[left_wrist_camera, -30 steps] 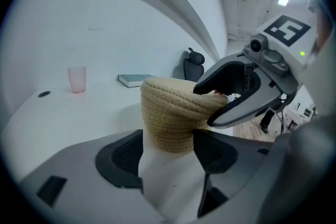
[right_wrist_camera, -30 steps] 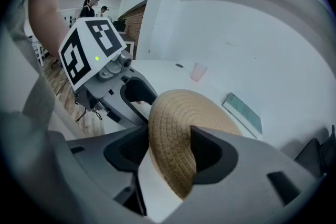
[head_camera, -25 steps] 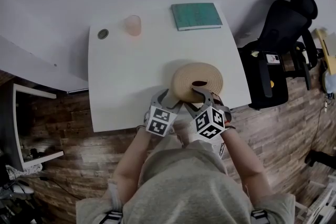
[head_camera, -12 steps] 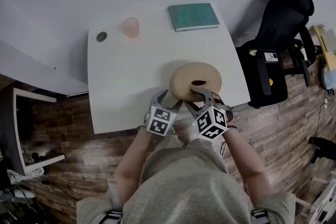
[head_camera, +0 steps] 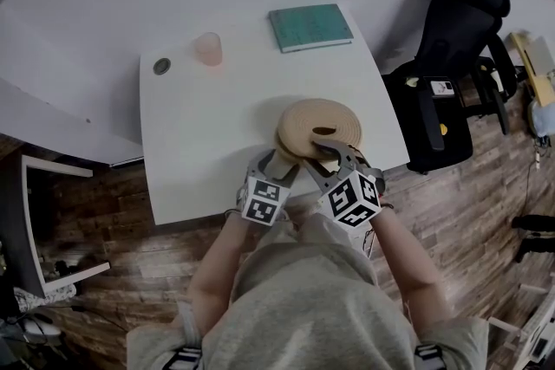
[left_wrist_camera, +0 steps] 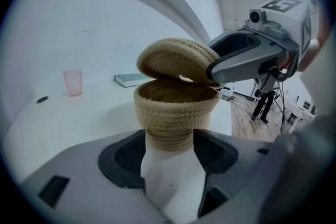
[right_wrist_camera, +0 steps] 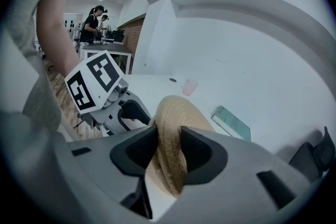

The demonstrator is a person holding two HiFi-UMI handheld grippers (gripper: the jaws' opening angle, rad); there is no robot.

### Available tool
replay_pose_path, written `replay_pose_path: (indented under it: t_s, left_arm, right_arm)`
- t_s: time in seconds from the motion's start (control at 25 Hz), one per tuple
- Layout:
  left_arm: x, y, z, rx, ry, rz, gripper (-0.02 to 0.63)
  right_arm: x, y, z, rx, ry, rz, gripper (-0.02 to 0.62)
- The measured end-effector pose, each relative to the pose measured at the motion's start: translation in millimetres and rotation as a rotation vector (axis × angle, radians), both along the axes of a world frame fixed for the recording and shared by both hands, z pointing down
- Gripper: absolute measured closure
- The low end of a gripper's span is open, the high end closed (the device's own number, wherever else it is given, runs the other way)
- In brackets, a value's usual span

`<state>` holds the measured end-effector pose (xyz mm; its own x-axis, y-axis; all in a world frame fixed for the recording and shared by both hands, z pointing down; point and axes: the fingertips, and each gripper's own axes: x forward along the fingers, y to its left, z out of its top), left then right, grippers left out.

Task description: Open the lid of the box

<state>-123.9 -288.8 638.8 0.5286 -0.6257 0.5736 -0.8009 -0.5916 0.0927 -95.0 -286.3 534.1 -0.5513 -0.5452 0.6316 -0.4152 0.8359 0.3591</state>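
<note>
A round woven box (left_wrist_camera: 176, 107) stands near the front edge of the white table (head_camera: 199, 134). My left gripper (head_camera: 279, 160) is shut on its lower body (left_wrist_camera: 169, 136) from the near side. The woven lid (head_camera: 319, 127) is tilted, its near-right edge raised off the box rim (left_wrist_camera: 173, 57). My right gripper (head_camera: 334, 153) has just been closing its jaws, and they now pinch the lid's rim (right_wrist_camera: 169, 147). The lid (right_wrist_camera: 176, 128) stands edge-on between the dark pads (right_wrist_camera: 202, 152). The box's inside shows dark under the raised edge.
At the table's far side lie a teal book (head_camera: 310, 27), a pink cup (head_camera: 208, 49) and a small round disc (head_camera: 162, 66). A black office chair (head_camera: 451, 56) stands just right of the table. Wooden floor lies in front, a white wall behind.
The right gripper has risen a little with the lid's near edge, so the lid now tilts up off the box. The left gripper stays in place on the box.
</note>
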Motion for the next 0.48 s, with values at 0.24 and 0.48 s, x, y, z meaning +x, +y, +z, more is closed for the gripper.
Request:
replay_pose_path:
  t_s: [0.24,0.48]
  left_arm:
    - [2,0,-1,0.001,-0.007,-0.008,0.33]
    - [4,0,-4,-0.017,-0.007,-0.037,0.33]
  right_arm:
    - [6,-1,-15,0.031,-0.034,0.004,0.466]
    - [17,-9,-35,0.033,-0.116,0.014,0.474]
